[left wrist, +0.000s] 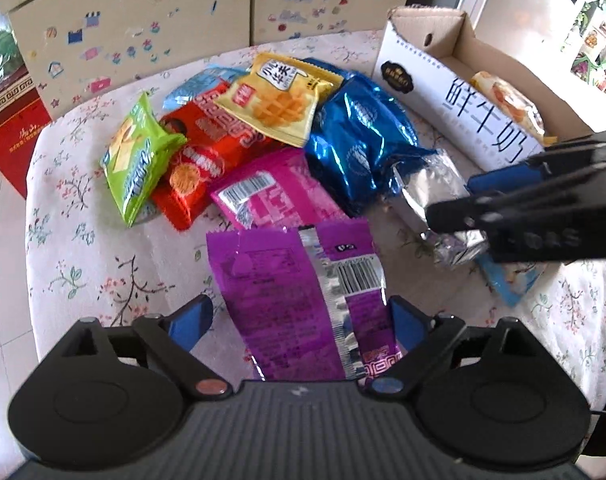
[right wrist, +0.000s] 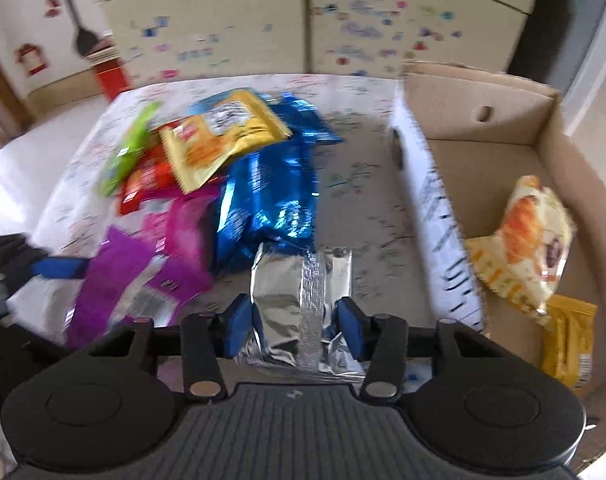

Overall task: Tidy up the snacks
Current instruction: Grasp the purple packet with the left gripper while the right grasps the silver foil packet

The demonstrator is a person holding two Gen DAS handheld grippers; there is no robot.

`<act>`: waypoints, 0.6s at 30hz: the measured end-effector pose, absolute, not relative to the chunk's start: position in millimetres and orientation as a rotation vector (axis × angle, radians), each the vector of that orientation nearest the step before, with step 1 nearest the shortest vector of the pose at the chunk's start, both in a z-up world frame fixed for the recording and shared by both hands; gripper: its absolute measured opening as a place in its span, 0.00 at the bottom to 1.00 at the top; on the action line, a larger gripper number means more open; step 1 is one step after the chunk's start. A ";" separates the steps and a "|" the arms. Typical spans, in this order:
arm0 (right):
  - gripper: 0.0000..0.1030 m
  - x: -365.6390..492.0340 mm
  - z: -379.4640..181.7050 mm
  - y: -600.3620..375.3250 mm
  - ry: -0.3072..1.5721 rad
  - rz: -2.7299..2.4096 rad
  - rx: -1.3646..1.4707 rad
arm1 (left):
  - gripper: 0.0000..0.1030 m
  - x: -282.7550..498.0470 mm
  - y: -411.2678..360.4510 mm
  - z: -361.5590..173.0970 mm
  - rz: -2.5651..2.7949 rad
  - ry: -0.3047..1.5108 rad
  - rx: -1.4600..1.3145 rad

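Note:
A pile of snack packets lies on the flowered tablecloth (left wrist: 103,264): green (left wrist: 137,156), red (left wrist: 207,148), yellow (left wrist: 275,98), blue foil (left wrist: 359,132), magenta (left wrist: 271,196). My left gripper (left wrist: 301,320) is open around a purple packet (left wrist: 295,300), which lies between its blue pads. My right gripper (right wrist: 297,320) is shut on a silver foil packet (right wrist: 299,284); it also shows in the left wrist view (left wrist: 431,196), just left of the cardboard box (left wrist: 431,92). The right wrist view is motion-blurred.
The open cardboard box (right wrist: 483,128) at the right holds a croissant packet (right wrist: 531,240) and a yellow packet (right wrist: 571,344). A light blue packet (left wrist: 511,280) lies under the right gripper. Stickered cabinets (left wrist: 143,20) stand behind the table. A red box (left wrist: 11,128) is at left.

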State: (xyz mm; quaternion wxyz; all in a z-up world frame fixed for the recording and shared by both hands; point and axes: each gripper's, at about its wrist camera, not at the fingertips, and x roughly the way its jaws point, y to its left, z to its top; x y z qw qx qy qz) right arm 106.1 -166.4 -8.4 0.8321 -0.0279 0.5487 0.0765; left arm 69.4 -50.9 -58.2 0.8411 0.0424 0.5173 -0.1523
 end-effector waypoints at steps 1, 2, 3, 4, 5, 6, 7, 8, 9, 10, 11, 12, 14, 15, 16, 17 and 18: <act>0.52 105.8 -7.1 -167.2 1.165 0.164 -0.048 | 0.90 69.4 -50.9 -59.6 -0.319 1.096 0.091; 0.54 106.4 -6.6 -170.1 1.164 0.147 -0.037 | 0.91 69.5 -51.0 -61.3 -0.316 1.099 0.095; 0.54 110.2 -8.2 -171.4 1.164 0.125 -0.025 | 0.93 69.6 -51.4 -63.2 -0.311 1.102 0.098; 0.56 112.0 -8.9 -174.7 1.161 0.099 -0.010 | 0.94 69.3 -52.4 -64.5 -0.305 1.097 0.109; 0.59 113.4 -9.5 -177.5 1.163 0.082 0.005 | 0.95 69.1 -53.6 -65.8 -0.300 1.094 0.123; 0.61 114.0 -10.3 -178.4 1.166 0.076 0.019 | 0.96 69.0 -54.8 -66.8 -0.298 1.092 0.135; 0.62 114.1 -11.6 -179.4 1.170 0.076 0.033 | 0.97 68.8 -55.8 -67.7 -0.297 1.090 0.148; 0.62 114.7 -13.2 -178.1 1.176 0.081 0.042 | 0.98 68.8 -56.3 -68.6 -0.296 1.090 0.159; 0.63 115.9 -15.3 -175.2 1.181 0.086 0.039 | 0.99 69.1 -56.6 -69.9 -0.292 1.091 0.170; 0.64 116.1 -17.5 -171.5 1.183 0.091 0.024 | 1.00 69.1 -56.7 -70.7 -0.290 1.090 0.180; 0.66 115.5 -18.9 -168.8 1.183 0.095 0.010 | 1.00 68.9 -56.4 -71.0 -0.294 1.086 0.184; 0.66 115.1 -20.5 -166.7 1.186 0.098 -0.001 | 1.00 69.0 -55.9 -70.9 -0.295 1.086 0.183; 0.66 117.1 -27.5 -162.9 1.206 0.094 -0.018 | 1.00 69.0 -55.3 -70.9 -0.297 1.085 0.186; 0.66 117.0 -29.3 -163.2 1.215 0.093 -0.027 | 1.00 68.9 -55.0 -71.0 -0.296 1.083 0.185; 0.66 117.2 -32.6 -161.2 1.222 0.093 -0.043 | 1.00 68.7 -54.8 -71.1 -0.296 1.081 0.184; 0.66 117.0 -34.7 -159.5 1.223 0.095 -0.061 | 1.00 68.7 -55.0 -71.4 -0.296 1.079 0.184; 0.66 116.1 -36.1 -156.3 1.216 0.097 -0.083 | 1.00 68.5 -55.1 -71.5 -0.295 1.079 0.183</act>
